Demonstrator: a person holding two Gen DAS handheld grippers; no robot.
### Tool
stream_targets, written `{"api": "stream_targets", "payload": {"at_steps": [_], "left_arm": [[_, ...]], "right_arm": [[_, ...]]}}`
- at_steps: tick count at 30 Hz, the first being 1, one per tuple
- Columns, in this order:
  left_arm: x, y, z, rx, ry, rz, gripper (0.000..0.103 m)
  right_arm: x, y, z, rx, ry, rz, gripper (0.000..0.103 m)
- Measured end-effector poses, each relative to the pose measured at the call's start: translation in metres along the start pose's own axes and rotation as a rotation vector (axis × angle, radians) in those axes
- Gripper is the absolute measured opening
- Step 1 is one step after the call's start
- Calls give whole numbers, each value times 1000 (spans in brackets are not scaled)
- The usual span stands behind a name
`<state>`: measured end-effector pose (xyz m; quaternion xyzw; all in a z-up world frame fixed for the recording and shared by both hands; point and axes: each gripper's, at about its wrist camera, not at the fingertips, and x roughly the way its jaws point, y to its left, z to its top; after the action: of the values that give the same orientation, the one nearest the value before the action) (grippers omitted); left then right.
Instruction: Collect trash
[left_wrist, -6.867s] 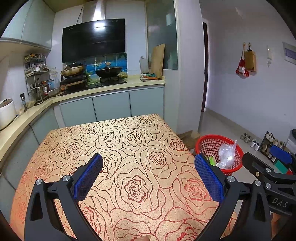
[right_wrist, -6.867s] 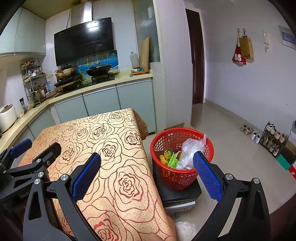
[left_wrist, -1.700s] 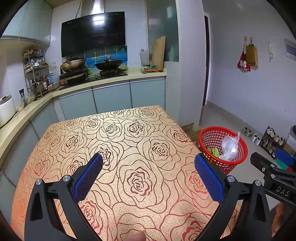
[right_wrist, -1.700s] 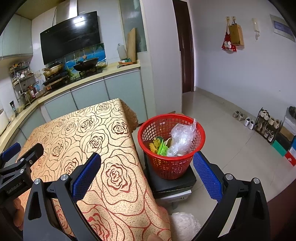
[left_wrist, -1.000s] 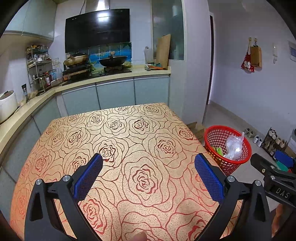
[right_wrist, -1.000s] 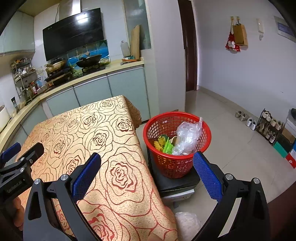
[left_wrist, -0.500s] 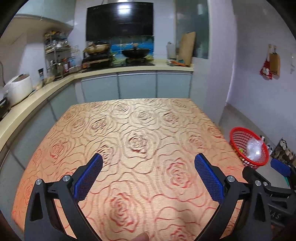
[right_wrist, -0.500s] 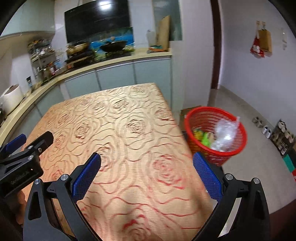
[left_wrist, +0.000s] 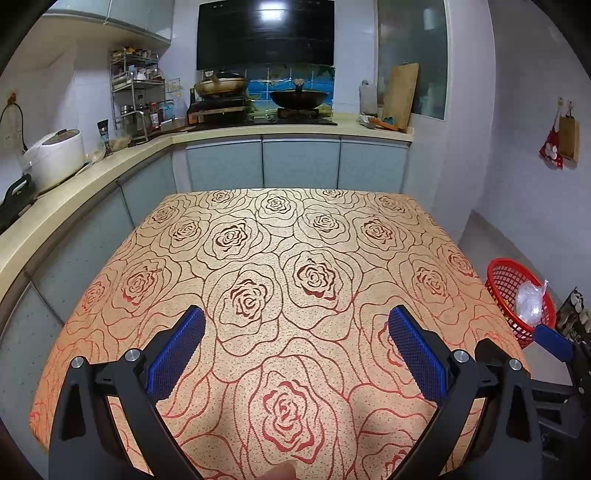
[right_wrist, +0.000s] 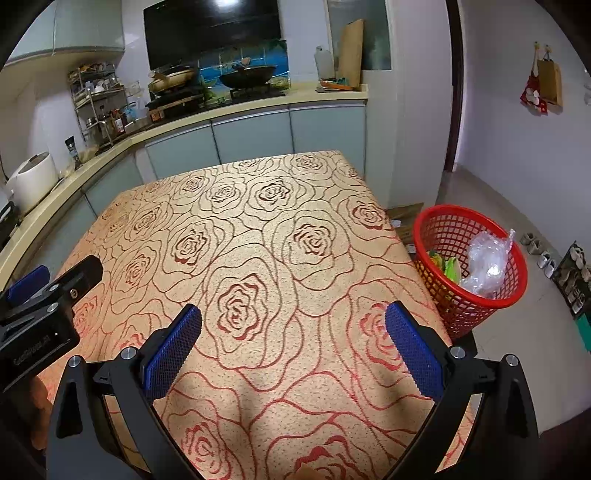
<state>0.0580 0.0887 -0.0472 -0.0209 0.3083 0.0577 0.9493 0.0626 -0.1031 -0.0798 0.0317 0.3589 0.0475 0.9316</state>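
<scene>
A red mesh basket (right_wrist: 466, 229) stands on the floor beside the table's right edge; it also shows in the left wrist view (left_wrist: 506, 280). In it lie a crumpled clear plastic bag (right_wrist: 485, 260) and green and yellow scraps (right_wrist: 446, 266). My left gripper (left_wrist: 295, 349) is open and empty above the near part of the rose-patterned tablecloth (left_wrist: 295, 240). My right gripper (right_wrist: 293, 345) is open and empty above the same cloth (right_wrist: 258, 229), left of the basket. No loose trash shows on the cloth.
A kitchen counter (left_wrist: 110, 162) wraps around the back and left, with a rice cooker (left_wrist: 55, 155), a rack and a stove with pans (left_wrist: 295, 98). Shoes and a shoe rack (right_wrist: 569, 269) stand by the right wall. A cardboard box (right_wrist: 404, 218) lies behind the basket.
Both grippers have swung left and pulled back from the basket, and now face the table squarely. The basket has slid toward the right edge of both views. Both jaws stay open.
</scene>
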Motion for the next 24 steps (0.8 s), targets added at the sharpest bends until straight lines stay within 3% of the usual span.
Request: {"api": "stream_targets", "payload": {"at_steps": [24], "left_arm": [[-6, -46, 1, 81, -15, -65, 96]], "right_arm": [[-21, -78, 8, 131, -59, -119, 97]]}}
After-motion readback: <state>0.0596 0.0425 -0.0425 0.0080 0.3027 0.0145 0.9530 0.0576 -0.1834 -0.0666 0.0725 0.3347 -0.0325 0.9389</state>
